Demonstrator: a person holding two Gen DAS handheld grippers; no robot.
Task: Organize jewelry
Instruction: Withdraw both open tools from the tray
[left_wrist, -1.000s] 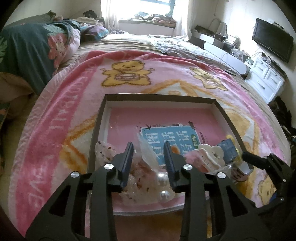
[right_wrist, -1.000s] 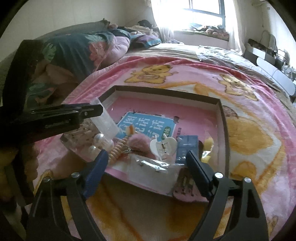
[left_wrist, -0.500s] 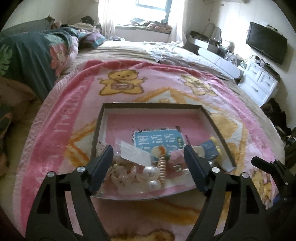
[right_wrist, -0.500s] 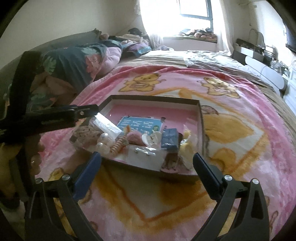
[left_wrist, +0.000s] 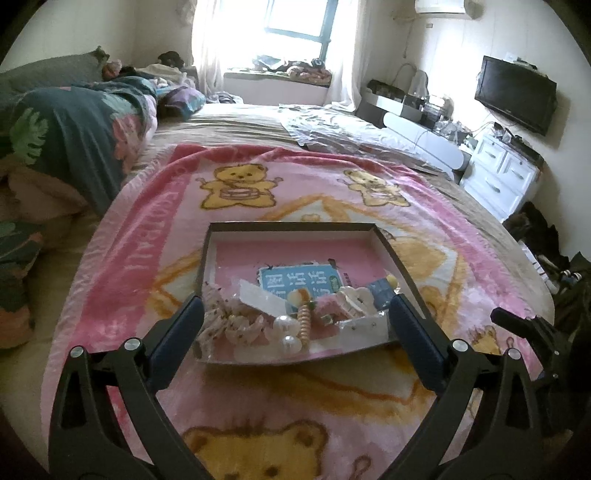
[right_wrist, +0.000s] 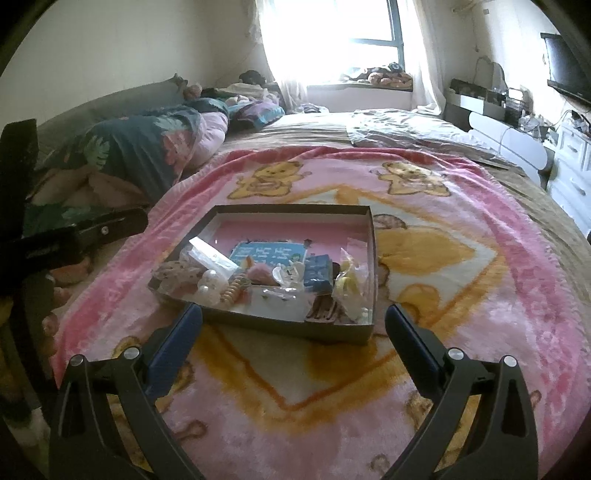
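A shallow cardboard box (left_wrist: 291, 226) (right_wrist: 288, 210) lies on the pink bear blanket. Its near end holds jewelry and hair things: large white pearl beads (left_wrist: 284, 325) (right_wrist: 210, 278), a beige coil tie (left_wrist: 304, 319) (right_wrist: 231, 291), clear bags (left_wrist: 258, 297), a white claw clip (left_wrist: 354, 295), a blue packet (right_wrist: 317, 275) and a pink comb (right_wrist: 321, 314). My left gripper (left_wrist: 295, 314) is open and empty, just in front of the box's near edge. My right gripper (right_wrist: 293, 323) is open and empty, further back from the box. The left gripper's arm shows at the left of the right wrist view (right_wrist: 92, 230).
The pink blanket (right_wrist: 332, 387) covers the bed around the box. Folded quilts and pillows (left_wrist: 66, 136) are piled at the left. A white dresser (left_wrist: 502, 177) and a wall television (left_wrist: 515, 94) stand at the right. A window (left_wrist: 295, 22) is behind the bed.
The left gripper let go of the bagged jewelry in the box, opened wide and drew back. The right gripper also drew back, so the box looks smaller and farther.
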